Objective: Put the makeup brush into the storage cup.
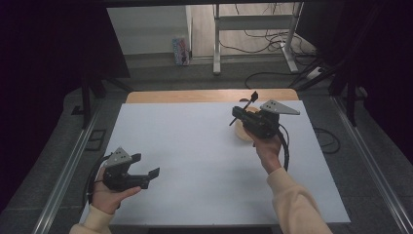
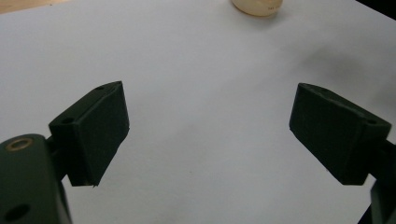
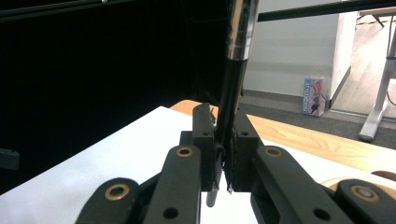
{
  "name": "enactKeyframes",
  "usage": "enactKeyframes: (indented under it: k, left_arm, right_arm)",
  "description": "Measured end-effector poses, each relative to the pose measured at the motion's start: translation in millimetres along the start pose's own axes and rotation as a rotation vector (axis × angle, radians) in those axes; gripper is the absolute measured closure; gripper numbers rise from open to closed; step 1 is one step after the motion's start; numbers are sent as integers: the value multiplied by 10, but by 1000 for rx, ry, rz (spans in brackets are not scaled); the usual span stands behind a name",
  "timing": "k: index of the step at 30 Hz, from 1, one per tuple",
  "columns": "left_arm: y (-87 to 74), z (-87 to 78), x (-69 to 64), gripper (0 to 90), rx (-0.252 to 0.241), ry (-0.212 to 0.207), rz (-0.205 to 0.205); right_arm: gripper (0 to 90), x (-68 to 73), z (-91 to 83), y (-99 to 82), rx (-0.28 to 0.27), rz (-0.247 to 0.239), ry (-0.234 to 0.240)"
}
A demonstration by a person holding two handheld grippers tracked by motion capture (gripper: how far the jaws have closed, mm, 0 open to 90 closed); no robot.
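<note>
The left tongs (image 1: 148, 174) sit nearest, at the near left corner of the white-covered table (image 1: 195, 161), held low in the person's left hand (image 1: 108, 195). Their jaws stand wide apart with nothing between them, as the left gripper view makes plain, and they point across the sheet toward the middle of the table.

Farther off, to the right of centre, the right hand (image 1: 267, 146) holds the right tongs (image 1: 241, 111) raised above the table, wrist cocked so the jaws aim up and away to the left. These tongs are clamped tight on a slim dark rod-like tool with a shiny metal band (image 3: 232, 74), gripped low on its shaft so that most of its length rises above the jaws and a short end pokes out below.

The tool looks light, stiff and smooth, so it could pivot or slide between the pads if knocked; a hold nearer its middle would probably steady it better. What its far end carries cannot be told.

Just beneath and behind the right tongs rests a pale, round, cream-coloured object (image 1: 239, 130) on the table, partly hidden by them.
</note>
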State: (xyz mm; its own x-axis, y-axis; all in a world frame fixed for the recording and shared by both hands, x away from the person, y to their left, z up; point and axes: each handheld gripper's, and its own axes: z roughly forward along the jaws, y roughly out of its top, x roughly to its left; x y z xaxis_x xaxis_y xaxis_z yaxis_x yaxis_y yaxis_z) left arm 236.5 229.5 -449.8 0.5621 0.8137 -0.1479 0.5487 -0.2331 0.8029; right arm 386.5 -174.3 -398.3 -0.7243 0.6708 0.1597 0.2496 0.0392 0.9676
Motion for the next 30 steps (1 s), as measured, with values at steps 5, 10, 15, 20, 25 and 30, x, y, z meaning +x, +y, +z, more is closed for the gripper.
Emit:
enactKeyframes:
  k: [5, 10, 15, 20, 25, 30]
  left_arm:
    - [-1, -1, 1, 124, 1, 1, 1]
    - [-3, 1, 3, 124, 2, 2, 1]
    - [-3, 3, 1, 124, 4, 2, 2]
    - [-5, 6, 0, 124, 5, 2, 3]
    - [-6, 10, -5, 124, 4, 1, 2]
    - [-13, 19, 2, 124, 6, 1, -1]
  right_arm:
    - [836, -24, -28, 43, -11, -3, -5]
    - [836, -66, -64, 79, -22, -2, -13]
    - [836, -118, -93, 109, -32, -2, -28]
    - [836, -168, -114, 128, -42, -6, -44]
    - [836, -231, -133, 134, -43, -5, -64]
    - [836, -316, -160, 150, -42, 7, -83]
